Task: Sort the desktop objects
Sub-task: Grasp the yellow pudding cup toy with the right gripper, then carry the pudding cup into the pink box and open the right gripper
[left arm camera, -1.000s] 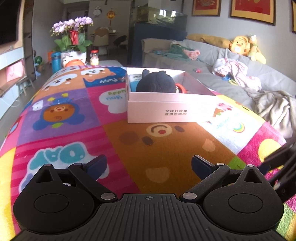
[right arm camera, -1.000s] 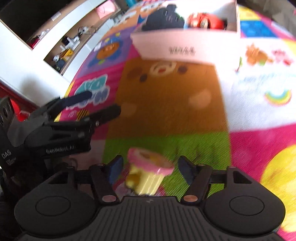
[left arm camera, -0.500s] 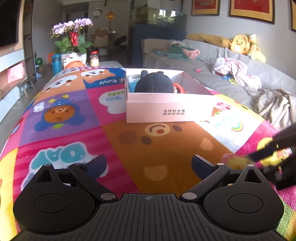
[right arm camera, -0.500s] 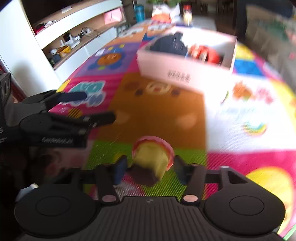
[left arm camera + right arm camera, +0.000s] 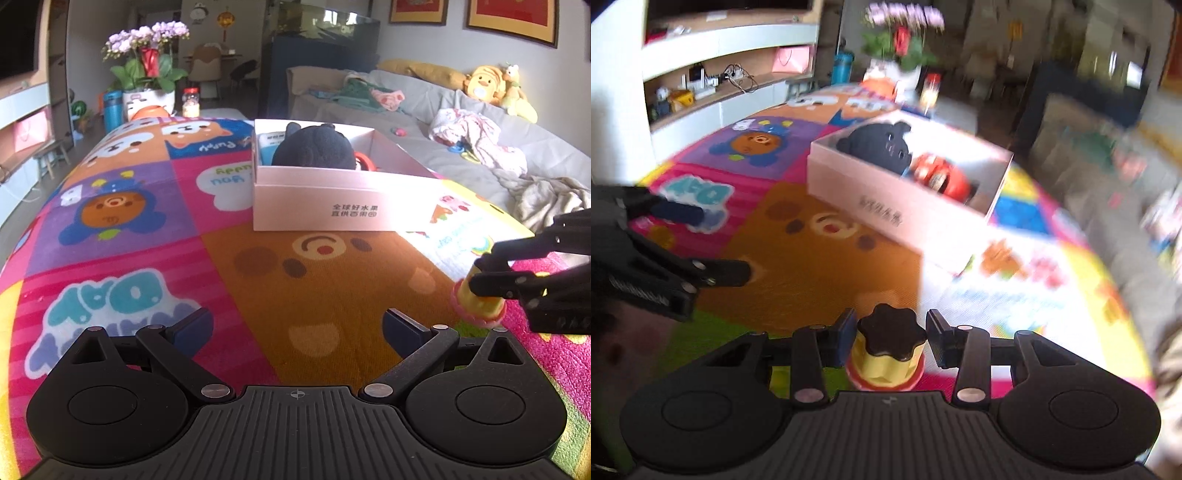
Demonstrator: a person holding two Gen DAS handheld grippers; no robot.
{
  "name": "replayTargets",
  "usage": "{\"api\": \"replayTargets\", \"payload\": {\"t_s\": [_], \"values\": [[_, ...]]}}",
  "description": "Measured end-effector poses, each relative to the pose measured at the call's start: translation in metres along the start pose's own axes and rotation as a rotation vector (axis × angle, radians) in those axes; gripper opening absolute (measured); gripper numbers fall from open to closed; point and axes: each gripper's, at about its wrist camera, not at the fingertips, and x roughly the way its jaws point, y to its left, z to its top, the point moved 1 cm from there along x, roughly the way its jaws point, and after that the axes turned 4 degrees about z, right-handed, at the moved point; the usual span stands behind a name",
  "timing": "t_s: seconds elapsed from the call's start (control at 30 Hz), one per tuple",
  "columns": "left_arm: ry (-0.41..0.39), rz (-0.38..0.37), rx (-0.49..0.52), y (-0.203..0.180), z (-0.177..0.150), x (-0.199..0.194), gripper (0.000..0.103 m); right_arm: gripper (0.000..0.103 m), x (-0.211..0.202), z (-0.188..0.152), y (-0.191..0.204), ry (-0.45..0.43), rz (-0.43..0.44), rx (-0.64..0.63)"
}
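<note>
- Your right tool (image 5: 891, 341) is clenched on a small toy cupcake (image 5: 886, 354): yellow body, pink frilled rim, and a dark lobed piece facing the camera.
- In the right wrist view the left pad presses the toy's side; the right pad sits at its other side, though you cannot tell whether a sliver of gap remains there.
- From the left wrist view, that same toy cupcake (image 5: 478, 304) shows at the right edge, gripped between the black fingers (image 5: 495, 286) of the right tool, just above the tabletop's colourful cartoon mat (image 5: 184, 229).
- Your left tool (image 5: 297, 326) is released: its blue-padded jaws stand wide apart with only the mat's brown bear patch between them.
- It hovers over the near part of the mat, well short of the box.
- The white cardboard box (image 5: 325, 210) sits open on the mat, ahead of both tools, with printed characters on its near wall.
- Inside the box lie a black plush toy (image 5: 314, 151) and, beside it, a red toy (image 5: 942, 175); a blue-and-white item (image 5: 267, 147) is tucked in the far left corner.
- The right wrist view is blurred, so finer detail on the box contents is not readable.
</note>
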Motion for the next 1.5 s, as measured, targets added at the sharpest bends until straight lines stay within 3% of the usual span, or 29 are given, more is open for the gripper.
{"api": "replayTargets", "payload": {"t_s": [0.13, 0.3, 0.4, 0.5, 0.53, 0.57, 0.6, 0.63, 0.8, 0.9, 1.07, 1.17, 1.27, 1.33, 1.4, 1.5], "values": [[0.000, 0.000, 0.002, -0.001, 0.000, 0.000, 0.101, 0.044, 0.007, -0.009, 0.009, 0.018, 0.033, -0.035], [0.013, -0.015, 0.016, -0.005, -0.003, -0.002, 0.101, 0.064, -0.006, -0.008, 0.002, 0.004, 0.155, 0.052], [0.022, -0.039, 0.027, -0.010, -0.006, -0.002, 0.101, 0.074, -0.011, -0.007, -0.004, -0.016, 0.143, 0.081], [0.029, -0.051, 0.028, -0.013, -0.008, 0.000, 0.101, 0.074, -0.004, -0.008, -0.005, -0.001, 0.127, 0.099], [0.032, -0.052, 0.029, -0.014, -0.009, 0.000, 0.101, 0.073, 0.001, -0.009, -0.005, 0.009, 0.134, 0.108], [0.033, -0.053, 0.031, -0.015, -0.009, 0.000, 0.101, 0.064, 0.005, -0.010, -0.005, 0.020, 0.139, 0.113], [0.035, -0.056, 0.034, -0.015, -0.009, 0.000, 0.101, 0.046, 0.008, -0.009, -0.005, 0.031, 0.148, 0.114], [0.037, -0.059, 0.036, -0.015, -0.009, -0.001, 0.101, 0.039, 0.012, -0.008, -0.004, 0.049, 0.160, 0.109], [0.055, -0.116, 0.034, -0.013, -0.002, -0.002, 0.101, 0.039, 0.003, 0.007, -0.008, 0.105, 0.228, 0.093], [0.019, -0.102, 0.059, -0.013, 0.009, -0.004, 0.101, 0.039, -0.019, 0.039, -0.027, 0.017, 0.173, 0.089], [-0.023, -0.074, 0.062, -0.015, 0.024, 0.004, 0.101, 0.040, -0.025, 0.106, -0.070, -0.255, -0.030, 0.128], [-0.035, -0.027, 0.047, -0.015, 0.026, 0.012, 0.102, 0.069, -0.003, 0.130, -0.090, -0.358, -0.108, 0.186], [-0.047, 0.010, 0.041, -0.011, 0.023, 0.017, 0.103, 0.070, 0.013, 0.128, -0.096, -0.343, -0.102, 0.260], [-0.037, 0.001, 0.046, -0.009, 0.021, 0.021, 0.103, 0.081, 0.016, 0.111, -0.090, -0.314, -0.049, 0.286], [-0.015, -0.010, 0.046, -0.010, 0.020, 0.026, 0.103, 0.098, 0.016, 0.089, -0.078, -0.284, -0.033, 0.287], [-0.003, 0.006, 0.029, -0.010, 0.016, 0.033, 0.103, 0.103, 0.013, 0.050, -0.061, -0.250, -0.023, 0.304]]}}
